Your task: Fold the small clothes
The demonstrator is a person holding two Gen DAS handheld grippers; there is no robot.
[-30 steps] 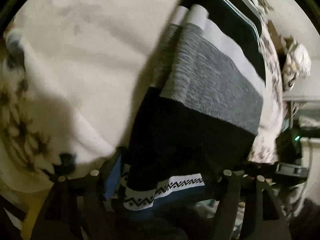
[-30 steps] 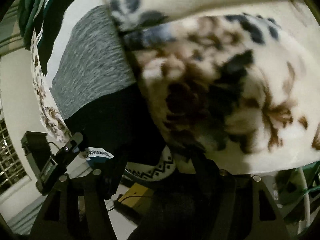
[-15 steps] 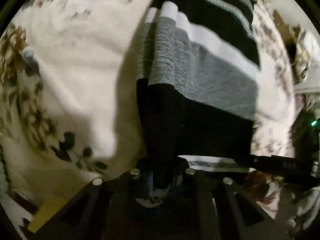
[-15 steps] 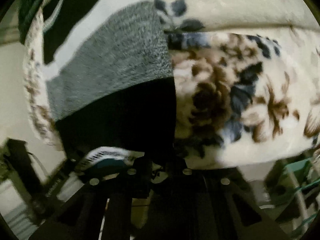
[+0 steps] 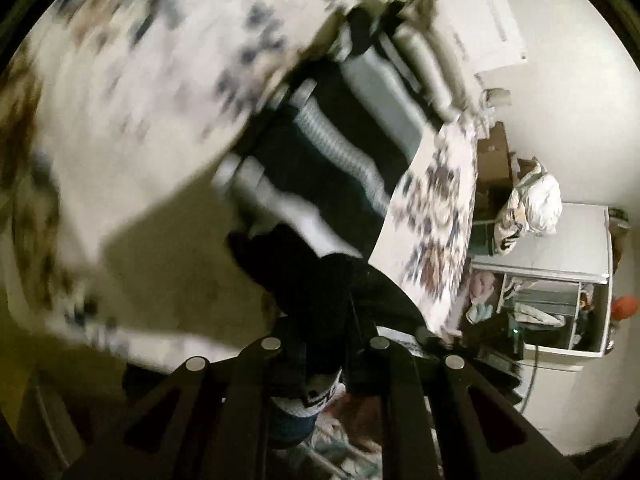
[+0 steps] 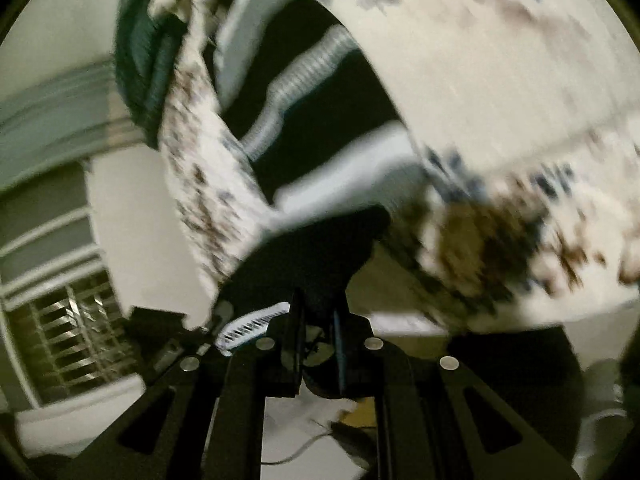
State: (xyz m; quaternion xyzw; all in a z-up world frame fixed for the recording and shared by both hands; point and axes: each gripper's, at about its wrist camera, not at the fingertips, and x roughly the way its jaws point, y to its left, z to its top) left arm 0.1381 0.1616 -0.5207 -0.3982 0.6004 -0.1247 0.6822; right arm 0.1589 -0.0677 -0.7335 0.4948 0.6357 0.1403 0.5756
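A small knitted garment (image 5: 320,280) with black, grey and white bands and a patterned hem is lifted off a cream floral blanket (image 5: 140,100). My left gripper (image 5: 324,360) is shut on its black lower edge, the patterned hem hanging between the jaws. My right gripper (image 6: 318,336) is shut on the same garment (image 6: 320,248) at its other lower corner. The garment's upper bands (image 6: 312,120) still trail over the blanket (image 6: 500,80). Both views are motion-blurred.
The blanket's edge (image 5: 440,216) hangs down at the right in the left wrist view. Beyond it stands a white shelf unit (image 5: 560,272) with a bundle on top. The right wrist view shows a wall and a barred window (image 6: 60,332) at the left.
Both grippers have closed on the garment's lower edge and pulled up and back. The garment's bottom has lifted off the blanket, and more of the room shows.
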